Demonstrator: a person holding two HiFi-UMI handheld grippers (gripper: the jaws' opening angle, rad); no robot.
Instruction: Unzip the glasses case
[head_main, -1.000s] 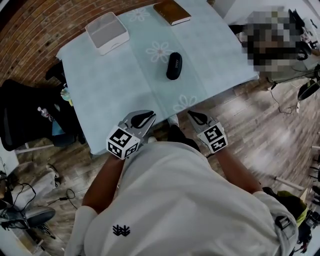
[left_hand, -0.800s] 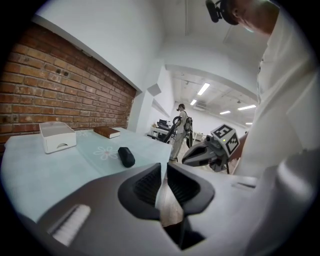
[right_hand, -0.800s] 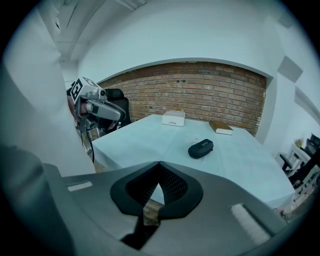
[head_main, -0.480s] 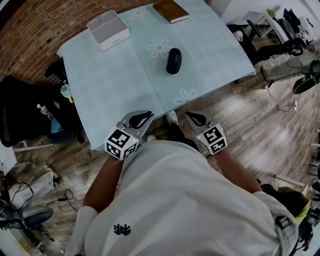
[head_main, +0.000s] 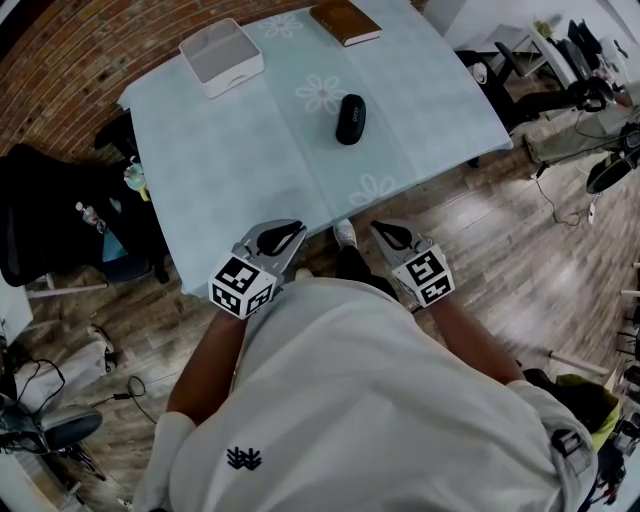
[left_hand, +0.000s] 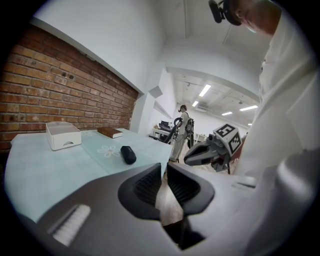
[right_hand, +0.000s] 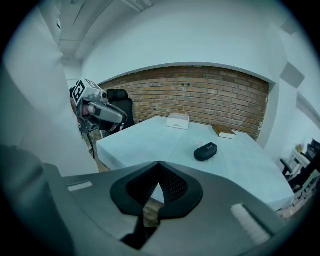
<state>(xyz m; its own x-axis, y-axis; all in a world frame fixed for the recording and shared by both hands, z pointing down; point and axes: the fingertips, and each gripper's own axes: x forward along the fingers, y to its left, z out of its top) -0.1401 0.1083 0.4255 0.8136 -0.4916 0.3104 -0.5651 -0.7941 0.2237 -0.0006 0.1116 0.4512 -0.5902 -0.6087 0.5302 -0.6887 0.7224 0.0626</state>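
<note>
The black zipped glasses case lies shut on the pale blue tablecloth, toward the far middle of the table. It also shows in the left gripper view and the right gripper view. Both grippers are held close to my body, short of the table's near edge and well away from the case. My left gripper is shut with nothing in it, only a thin slit between its pads. My right gripper is shut and empty, its tips touching.
A white box stands at the table's far left and a brown book at the far edge. A black chair stands left of the table. Wood floor surrounds it; office chairs and clutter lie right. A person stands far off.
The head view has shifted slightly, so the table and case sit a little differently in frame. Both grippers stay near my body, still shut.
</note>
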